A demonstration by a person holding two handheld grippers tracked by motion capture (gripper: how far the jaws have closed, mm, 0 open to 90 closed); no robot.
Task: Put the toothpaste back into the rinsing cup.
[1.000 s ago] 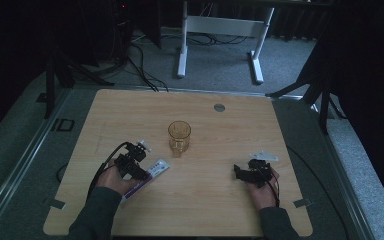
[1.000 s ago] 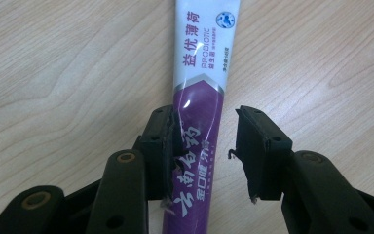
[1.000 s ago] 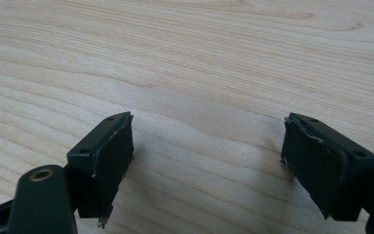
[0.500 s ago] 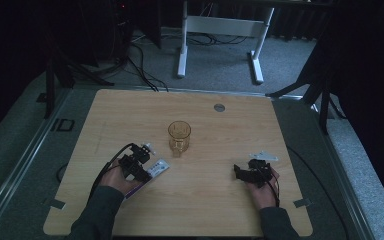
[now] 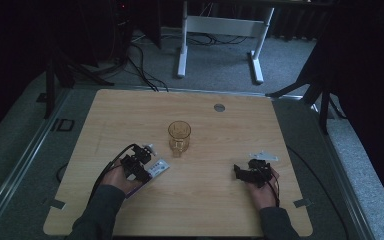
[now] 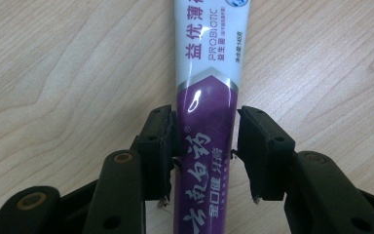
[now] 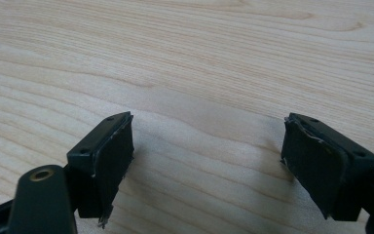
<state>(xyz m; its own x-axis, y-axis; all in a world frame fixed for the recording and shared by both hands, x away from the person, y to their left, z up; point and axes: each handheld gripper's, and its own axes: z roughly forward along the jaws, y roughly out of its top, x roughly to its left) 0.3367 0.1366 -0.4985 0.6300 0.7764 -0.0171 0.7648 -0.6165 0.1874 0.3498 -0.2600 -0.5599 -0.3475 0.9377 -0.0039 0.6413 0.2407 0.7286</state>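
Light wooden desk (image 5: pixel 130 115) and the items we see resting on it.
We find an amber glass (image 5: pixel 179 136) upright near centre, a purple-and-white toothpaste tube (image 5: pixel 155 169) lying flat at front left, and a round grey grommet (image 5: pixel 219 107) set near the far edge.

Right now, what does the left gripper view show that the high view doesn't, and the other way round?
Left gripper view: the print on the toothpaste tube, white above and purple below, and the left gripper with its jaws flanking the purple part. They have just been opening, and a sliver of wood shows beside one pad. High view: the amber glass standing beyond the tube, and the right gripper low over the table with its jaws apart. Both: the tube lying flat on the wooden table between the left jaws.
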